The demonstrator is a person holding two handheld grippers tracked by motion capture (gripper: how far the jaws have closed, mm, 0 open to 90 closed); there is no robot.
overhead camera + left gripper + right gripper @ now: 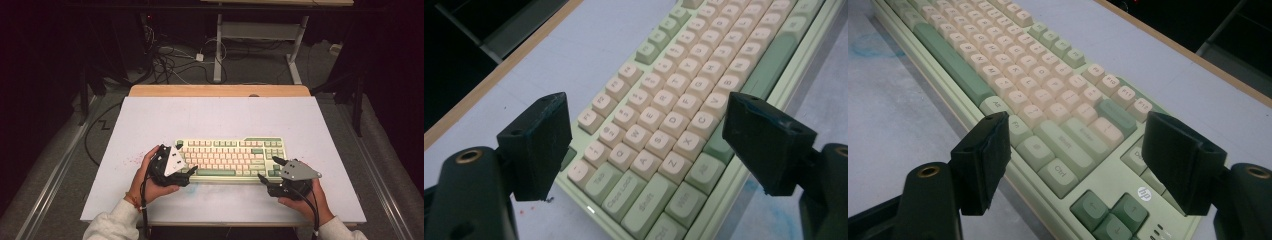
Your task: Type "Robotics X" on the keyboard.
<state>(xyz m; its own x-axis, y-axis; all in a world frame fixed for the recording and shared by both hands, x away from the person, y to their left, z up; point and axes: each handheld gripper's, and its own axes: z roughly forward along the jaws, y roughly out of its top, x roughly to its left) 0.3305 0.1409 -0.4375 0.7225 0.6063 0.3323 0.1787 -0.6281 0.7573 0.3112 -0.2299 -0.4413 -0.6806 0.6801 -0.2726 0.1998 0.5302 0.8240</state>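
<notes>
Now both tools [189, 168] [266, 169] straddle the keyboard's [230, 159] ends, jaws spread.

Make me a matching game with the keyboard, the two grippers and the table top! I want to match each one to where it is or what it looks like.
Things:
1. keyboard
2. left gripper
3. right gripper
4. table top

Descriptions:
A. pale and flat, with a wooden strip along its far edge
B. open, at the keyboard's end with the Tab and Caps Lock keys
C. green and cream, lying between the two hands
D. open, at the keyboard's end with the arrow keys

Pairs: 1-C, 2-B, 3-D, 4-A
</notes>
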